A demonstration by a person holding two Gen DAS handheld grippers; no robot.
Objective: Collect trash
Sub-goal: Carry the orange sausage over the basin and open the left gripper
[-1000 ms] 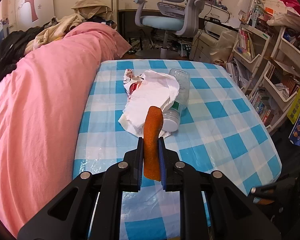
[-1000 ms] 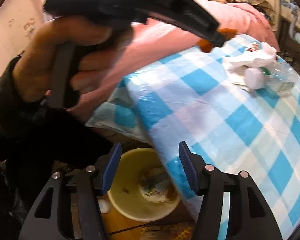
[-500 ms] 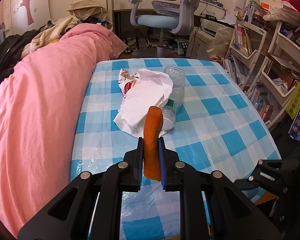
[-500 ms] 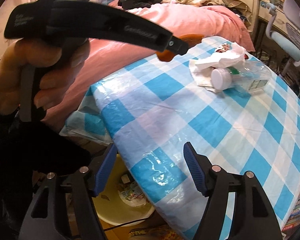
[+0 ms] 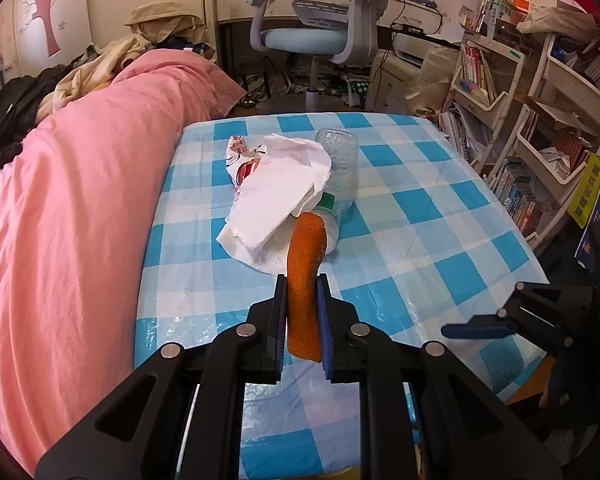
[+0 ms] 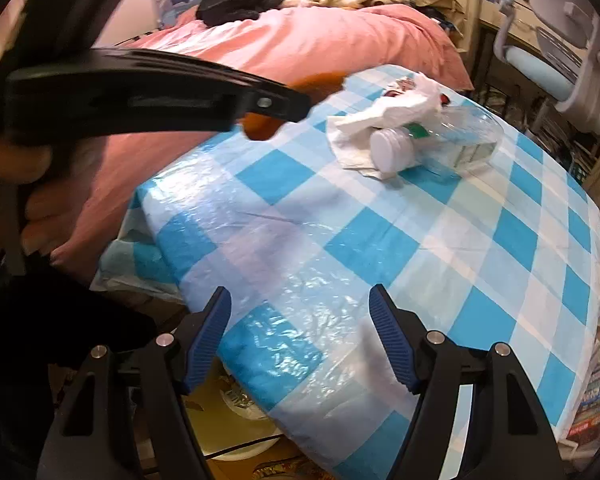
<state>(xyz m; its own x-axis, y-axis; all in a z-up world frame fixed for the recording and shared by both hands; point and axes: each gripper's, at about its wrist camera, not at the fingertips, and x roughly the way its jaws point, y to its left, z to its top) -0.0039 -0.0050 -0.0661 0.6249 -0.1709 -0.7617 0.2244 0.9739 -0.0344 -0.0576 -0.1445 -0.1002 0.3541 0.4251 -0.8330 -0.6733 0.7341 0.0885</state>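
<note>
My left gripper [image 5: 302,292] is shut on a curved orange peel strip [image 5: 306,248], held above the near part of the blue-checked table [image 5: 440,220]. Just beyond it lie a crumpled white tissue [image 5: 276,196], a clear plastic bottle [image 5: 340,168] on its side and a red-and-white wrapper [image 5: 240,156]. My right gripper [image 6: 300,300] stands open over the table's near corner with nothing between its fingers. In the right wrist view the left gripper [image 6: 276,104] and its peel strip [image 6: 260,128] hang at upper left. The tissue [image 6: 380,116] and bottle [image 6: 460,136] lie farther back.
A yellow bin [image 6: 220,428] with scraps sits on the floor under the table's near corner. A pink duvet [image 5: 60,200] borders the table's left side. An office chair [image 5: 320,36] stands behind, and crowded bookshelves [image 5: 540,140] line the right.
My right gripper swung from above the yellow bin to over the table corner, and its jaws widened. It now shows at the right of the left wrist view. My left gripper kept holding the peel strip.
</note>
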